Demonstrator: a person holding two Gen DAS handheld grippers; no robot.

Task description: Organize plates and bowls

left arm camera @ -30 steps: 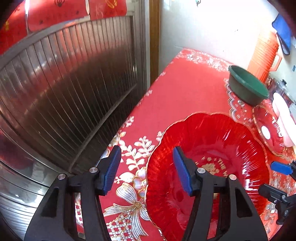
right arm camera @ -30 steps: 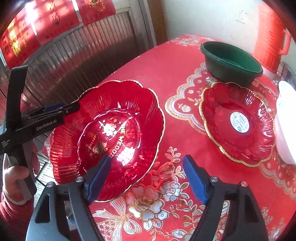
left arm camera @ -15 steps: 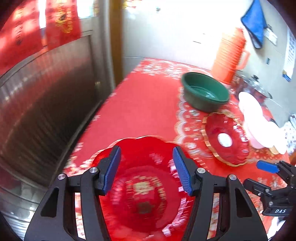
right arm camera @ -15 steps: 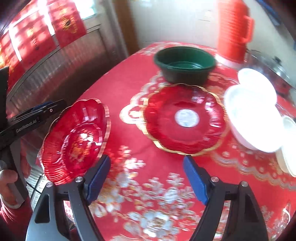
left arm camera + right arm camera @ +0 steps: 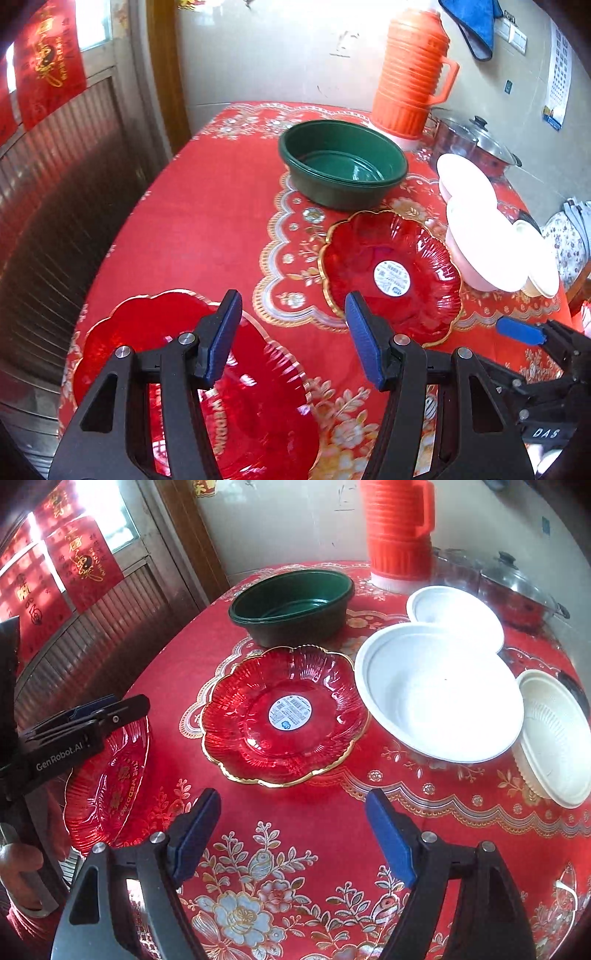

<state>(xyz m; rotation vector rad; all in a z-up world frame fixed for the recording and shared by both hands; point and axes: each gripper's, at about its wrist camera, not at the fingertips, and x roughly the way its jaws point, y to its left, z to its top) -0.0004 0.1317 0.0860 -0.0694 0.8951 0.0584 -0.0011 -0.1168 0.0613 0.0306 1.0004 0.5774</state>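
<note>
A red glass plate with gold "WEDDING" lettering (image 5: 266, 406) lies at the table's near left edge. My left gripper (image 5: 293, 339) hovers open above it. Its left finger is over the plate and its right finger is past the rim, and nothing is gripped. A second red plate with a gold rim and a white sticker (image 5: 251, 738) sits mid-table. My right gripper (image 5: 293, 834) is open over the bare cloth in front of that plate. A dark green bowl (image 5: 291, 602) stands behind it. A large white bowl (image 5: 439, 698), a smaller white bowl (image 5: 454, 609) and a cream ribbed bowl (image 5: 554, 738) are on the right.
An orange thermos (image 5: 410, 74) and a steel pot with a glass lid (image 5: 472, 136) stand at the back by the wall. A ribbed metal door (image 5: 55, 184) runs close along the table's left edge. A hand (image 5: 18, 864) holds the left gripper's handle.
Both views have swung right, from the lettered plate toward the sticker plate and bowls. The lettered plate has slid to the lower left under my left gripper. Nothing was gripped.
</note>
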